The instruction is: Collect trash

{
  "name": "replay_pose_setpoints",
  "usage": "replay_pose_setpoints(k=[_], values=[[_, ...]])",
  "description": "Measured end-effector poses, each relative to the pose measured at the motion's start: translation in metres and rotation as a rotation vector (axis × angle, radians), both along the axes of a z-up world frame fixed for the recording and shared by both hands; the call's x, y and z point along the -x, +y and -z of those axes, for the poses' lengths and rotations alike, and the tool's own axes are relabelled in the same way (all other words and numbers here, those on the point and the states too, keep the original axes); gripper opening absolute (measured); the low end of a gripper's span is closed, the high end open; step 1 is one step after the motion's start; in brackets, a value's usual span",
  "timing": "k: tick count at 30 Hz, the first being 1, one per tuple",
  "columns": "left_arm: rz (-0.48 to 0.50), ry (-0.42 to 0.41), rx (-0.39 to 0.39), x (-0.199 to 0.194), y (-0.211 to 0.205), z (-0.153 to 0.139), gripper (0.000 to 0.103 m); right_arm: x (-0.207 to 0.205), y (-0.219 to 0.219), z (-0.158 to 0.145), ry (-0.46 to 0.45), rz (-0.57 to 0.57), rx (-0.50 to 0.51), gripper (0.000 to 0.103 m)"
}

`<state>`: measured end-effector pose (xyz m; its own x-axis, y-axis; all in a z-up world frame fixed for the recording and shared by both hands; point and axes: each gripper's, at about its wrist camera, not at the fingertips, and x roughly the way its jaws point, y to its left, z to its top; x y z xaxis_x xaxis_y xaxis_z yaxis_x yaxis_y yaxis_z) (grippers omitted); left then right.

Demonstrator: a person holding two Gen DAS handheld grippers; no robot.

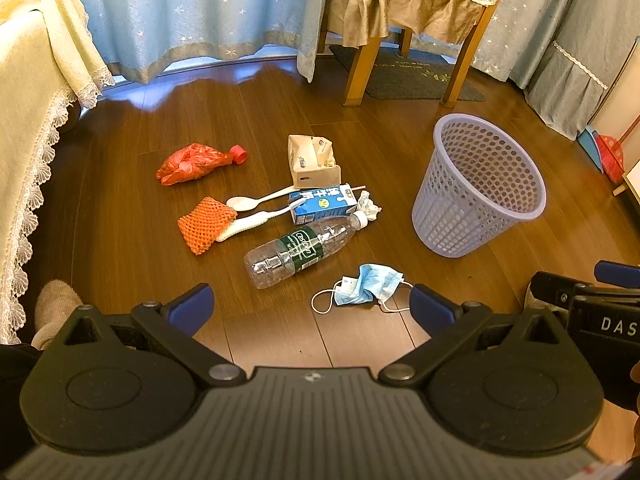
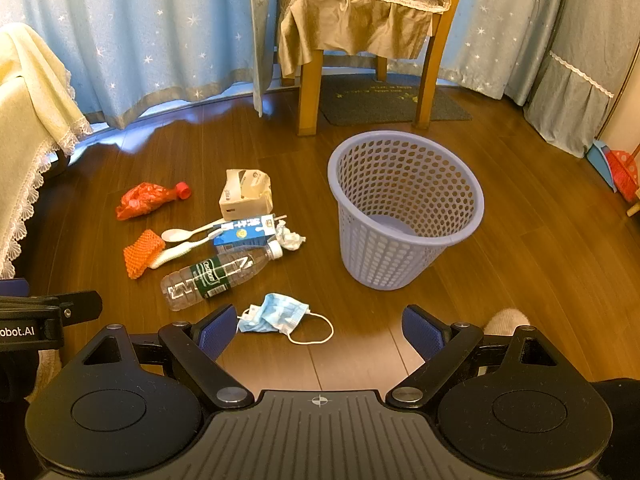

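Observation:
Trash lies scattered on the wooden floor: a clear plastic bottle [image 1: 298, 250] [image 2: 218, 276], a blue face mask [image 1: 370, 290] [image 2: 278, 314], a blue milk carton [image 1: 322, 204] [image 2: 244, 234], a crumpled tissue [image 1: 368, 206] [image 2: 291, 237], a tissue box [image 1: 312, 160] [image 2: 245, 194], a white spoon [image 1: 260, 200] [image 2: 192, 232], a toothbrush [image 1: 256, 220], an orange foam net [image 1: 206, 224] [image 2: 142, 252] and a red plastic bag [image 1: 196, 162] [image 2: 150, 198]. A lavender mesh bin [image 1: 480, 188] [image 2: 404, 208] stands upright to their right. My left gripper [image 1: 312, 312] and right gripper [image 2: 320, 332] hover open above the floor, nothing between the fingers.
A wooden chair [image 1: 404, 20] [image 2: 360, 40] with a brown cover stands behind the trash on a dark mat [image 2: 392, 100]. Blue star curtains [image 1: 180, 12] close the back. A cream lace cloth [image 1: 28, 120] hangs at left. A socked foot [image 1: 56, 304] [image 2: 506, 320] shows beside each gripper.

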<state>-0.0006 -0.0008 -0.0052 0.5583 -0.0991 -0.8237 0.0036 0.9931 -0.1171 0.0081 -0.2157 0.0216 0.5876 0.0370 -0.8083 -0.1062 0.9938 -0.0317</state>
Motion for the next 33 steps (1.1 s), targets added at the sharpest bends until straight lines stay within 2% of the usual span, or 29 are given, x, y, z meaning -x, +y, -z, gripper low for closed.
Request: replay_pose_setpoints(k=[33], values=[[0.003, 0.007, 0.003, -0.0005, -0.0033, 0.001, 0.102, -0.0016, 0.0065, -0.0028, 0.0, -0.001, 0.003, 0.088]])
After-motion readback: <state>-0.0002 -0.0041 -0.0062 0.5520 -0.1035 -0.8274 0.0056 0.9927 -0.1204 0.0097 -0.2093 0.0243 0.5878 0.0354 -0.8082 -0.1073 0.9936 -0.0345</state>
